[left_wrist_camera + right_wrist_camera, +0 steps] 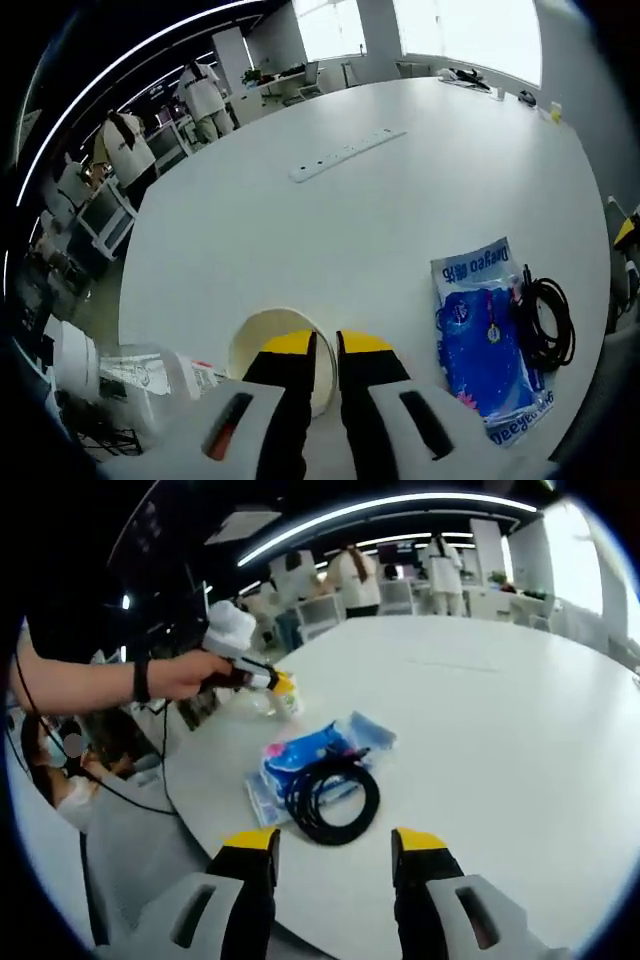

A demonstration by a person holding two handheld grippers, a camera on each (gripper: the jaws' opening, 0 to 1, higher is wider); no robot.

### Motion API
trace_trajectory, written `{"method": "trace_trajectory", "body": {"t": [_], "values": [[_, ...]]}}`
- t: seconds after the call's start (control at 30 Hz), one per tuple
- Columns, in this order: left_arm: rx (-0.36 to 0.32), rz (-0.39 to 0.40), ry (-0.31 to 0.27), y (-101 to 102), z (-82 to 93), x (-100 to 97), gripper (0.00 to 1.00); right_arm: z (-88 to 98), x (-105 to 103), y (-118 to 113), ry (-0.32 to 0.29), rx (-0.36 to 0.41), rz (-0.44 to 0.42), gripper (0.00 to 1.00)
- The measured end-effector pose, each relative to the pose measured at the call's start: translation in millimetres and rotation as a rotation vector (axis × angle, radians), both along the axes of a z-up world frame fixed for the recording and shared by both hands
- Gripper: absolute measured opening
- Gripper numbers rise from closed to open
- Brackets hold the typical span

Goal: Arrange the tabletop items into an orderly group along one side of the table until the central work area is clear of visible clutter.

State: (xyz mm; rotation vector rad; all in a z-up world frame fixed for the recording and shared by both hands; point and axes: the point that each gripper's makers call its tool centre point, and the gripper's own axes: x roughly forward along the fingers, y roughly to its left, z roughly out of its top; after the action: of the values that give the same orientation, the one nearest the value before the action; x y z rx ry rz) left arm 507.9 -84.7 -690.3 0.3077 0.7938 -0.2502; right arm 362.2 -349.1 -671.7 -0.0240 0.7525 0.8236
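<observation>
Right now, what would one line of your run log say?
left gripper: shut on paper cup rim | right gripper: open, near black cable | cable beside blue packet | power strip: mid-table

My left gripper (pixel 325 345) hides part of the paper cup (pixel 262 335); the blue pack's (pixel 488 335) print is unreadable.

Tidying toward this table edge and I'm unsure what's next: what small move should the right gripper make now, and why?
Probably ease the right gripper forward and down onto the black cable coil. Its jaws stand open and empty just short of the coil, which lies partly on the blue packet near the table edge.
</observation>
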Motion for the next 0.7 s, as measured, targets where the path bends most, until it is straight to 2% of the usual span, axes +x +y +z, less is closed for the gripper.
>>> {"method": "trace_trajectory", "body": {"t": [0.17, 0.23, 0.47, 0.7], "values": [[0.009, -0.007, -0.006, 1.5, 0.6, 0.1, 0.09, 0.6, -1.1, -1.8, -0.003, 0.005, -0.014, 0.44], [-0.030, 0.001, -0.044, -1.2, 7.2, 2.5, 0.11, 0.0, -2.2, -2.9, -0.004, 0.004, -0.018, 0.44], [-0.011, 0.000, -0.101, -0.3, 25.1, -0.2, 0.13, 0.7, -5.3, -7.0, -0.009, 0.012, -0.040, 0.43], [-0.038, 0.024, -0.160, 2.5, 42.0, -11.3, 0.13, 1.3, -7.6, -8.5, -0.017, 0.020, -0.053, 0.43]]}}
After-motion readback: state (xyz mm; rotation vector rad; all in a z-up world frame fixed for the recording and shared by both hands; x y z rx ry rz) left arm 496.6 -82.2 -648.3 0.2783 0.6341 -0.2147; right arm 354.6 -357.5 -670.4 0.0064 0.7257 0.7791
